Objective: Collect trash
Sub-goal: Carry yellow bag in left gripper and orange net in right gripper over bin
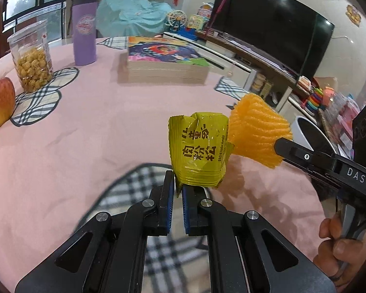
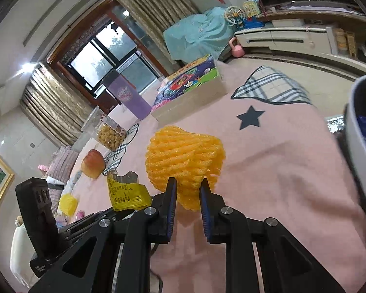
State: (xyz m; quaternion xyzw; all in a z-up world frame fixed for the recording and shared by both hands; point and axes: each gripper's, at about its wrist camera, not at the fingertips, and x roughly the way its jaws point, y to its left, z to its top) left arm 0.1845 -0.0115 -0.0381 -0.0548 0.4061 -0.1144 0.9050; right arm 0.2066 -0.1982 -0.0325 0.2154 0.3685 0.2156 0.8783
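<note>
Holding one piece of trash in each gripper, a person works above a table covered with a pink cloth (image 1: 85, 127). Left gripper (image 1: 177, 190): jaws drawn together on the lower edge of a torn yellow snack wrapper (image 1: 198, 149), which stands upright above the fingertips, clear of the cloth. Right gripper (image 2: 188, 188): jaws clamped on the narrow end of an orange foam fruit net (image 2: 183, 153), whose wide end flares away from the fingers; in the left wrist view the net (image 1: 258, 134) hangs just beside the wrapper, and a hand (image 1: 339, 246) grips the handle at the lower right. A white bin (image 2: 361, 146) with blue trash inside sits at the right edge of the right wrist view, near the net. Farther across the table: an apple (image 1: 0, 102), a clear jar of popcorn (image 1: 31, 58), a purple tumbler (image 1: 84, 31) and a stack of picture books (image 1: 166, 61). Background: a television (image 1: 268, 26) on a low cabinet.
</note>
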